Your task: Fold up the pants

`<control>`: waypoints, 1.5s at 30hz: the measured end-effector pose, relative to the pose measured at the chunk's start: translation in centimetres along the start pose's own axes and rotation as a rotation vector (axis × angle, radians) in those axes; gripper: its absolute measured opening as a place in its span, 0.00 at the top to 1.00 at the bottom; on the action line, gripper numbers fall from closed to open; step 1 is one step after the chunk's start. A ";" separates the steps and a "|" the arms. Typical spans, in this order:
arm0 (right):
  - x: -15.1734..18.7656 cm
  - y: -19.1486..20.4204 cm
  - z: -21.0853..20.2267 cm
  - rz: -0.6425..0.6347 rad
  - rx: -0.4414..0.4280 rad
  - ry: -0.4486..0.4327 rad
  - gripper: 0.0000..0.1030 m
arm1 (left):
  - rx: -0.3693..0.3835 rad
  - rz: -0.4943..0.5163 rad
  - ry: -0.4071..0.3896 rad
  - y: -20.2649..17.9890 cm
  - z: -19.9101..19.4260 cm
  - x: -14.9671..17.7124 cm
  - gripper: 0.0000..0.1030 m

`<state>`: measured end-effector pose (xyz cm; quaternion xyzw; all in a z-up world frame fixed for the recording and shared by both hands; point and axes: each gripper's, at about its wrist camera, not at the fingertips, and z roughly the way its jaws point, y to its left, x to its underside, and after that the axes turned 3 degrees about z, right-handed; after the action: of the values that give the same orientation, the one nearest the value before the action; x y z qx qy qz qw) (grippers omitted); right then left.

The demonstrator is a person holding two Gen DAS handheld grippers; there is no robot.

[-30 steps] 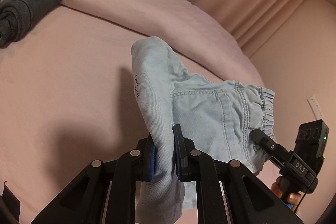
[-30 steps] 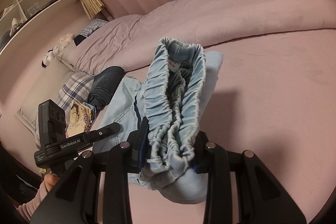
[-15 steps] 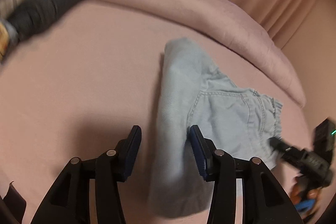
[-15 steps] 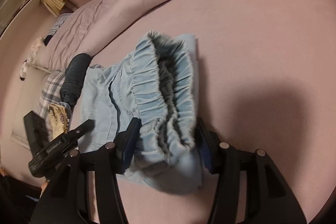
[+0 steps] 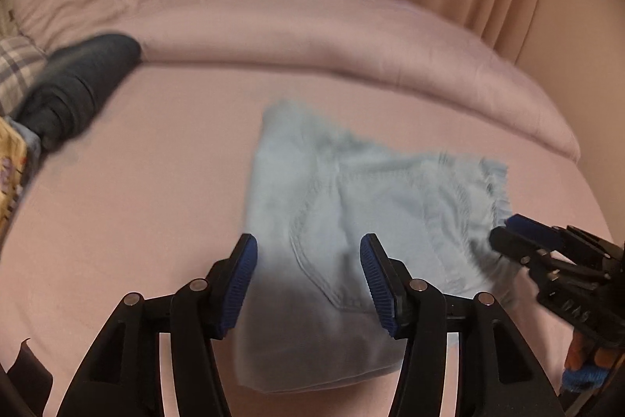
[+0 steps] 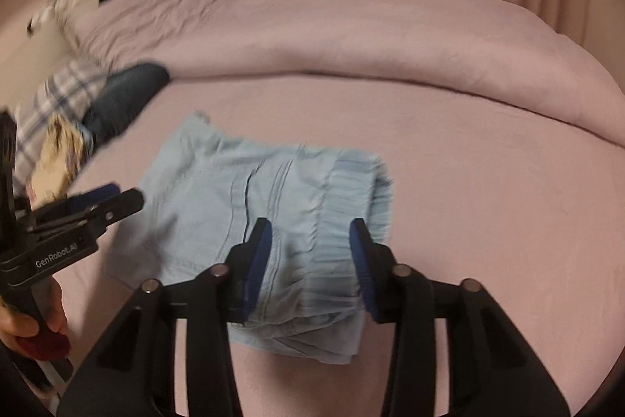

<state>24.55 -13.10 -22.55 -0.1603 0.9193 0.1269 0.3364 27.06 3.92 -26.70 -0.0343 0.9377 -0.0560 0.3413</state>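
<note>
Pants: light blue denim pants (image 5: 351, 221), folded into a squat bundle, lie flat on the pink bed (image 5: 156, 202), just ahead of both sets of fingers.
Left gripper: left gripper (image 5: 308, 284) hovers over the near edge of the fold; jaws are parting, about half open, pads clear of the cloth on both sides. Nothing gripped.
Right gripper: right gripper (image 6: 310, 264) sits over the gathered waistband end; jaws are narrowing, about a third open, with the ruffled elastic between the pads. The picture is blurred, but the pads look just off the cloth, so I read no grip.
Beyond the fingers: a dark rolled garment (image 5: 74, 88) lies far left of the left fingers, well apart from the pants; a pink duvet (image 5: 351, 38) is banked up behind.
Stage: fold looks laid down, both hands letting go or re-setting.
Risk one: the right jaws closing on the waistband could snag it, and any pull back would then drag the top layer and open the fold.
Risk two: a left pad brushing the near edge on the way out could flip that loose edge over.
Risk three: soft bedding gives, so pressing down may skew the stack.
</note>
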 end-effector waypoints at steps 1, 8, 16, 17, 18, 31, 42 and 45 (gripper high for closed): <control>0.5 0.0 0.8 -0.013 0.010 0.030 0.64 | -0.021 0.010 0.042 0.0 1.2 0.4 0.47; 1.5 0.4 3.7 -0.119 0.109 0.079 0.62 | -0.007 -0.026 0.073 0.9 2.4 0.9 0.41; 1.1 1.3 1.0 -0.056 0.047 0.057 0.56 | -0.045 -0.030 0.063 0.2 -0.6 1.1 0.41; 1.1 1.3 0.4 -0.050 0.046 0.055 0.56 | -0.047 -0.028 0.057 0.1 -1.1 1.2 0.41; 1.3 2.0 0.3 -0.048 0.044 0.052 0.56 | -0.047 -0.025 0.046 0.0 -1.9 1.2 0.41; 3.3 3.2 -4.9 -0.047 0.032 0.038 0.55 | -0.091 0.000 -0.031 -1.3 -8.9 1.4 0.33; 3.4 4.8 -9.2 -0.035 0.029 0.038 0.54 | -0.092 -0.102 -0.032 -1.2 -14.2 1.2 0.18; 3.4 5.1 -10.4 -0.021 0.025 0.038 0.54 | -0.115 -0.101 -0.017 -1.4 -15.3 0.9 0.17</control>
<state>14.20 -12.70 -16.43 -0.1680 0.9253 0.1088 0.3220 16.49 3.65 -15.45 -0.1013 0.9336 -0.0190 0.3433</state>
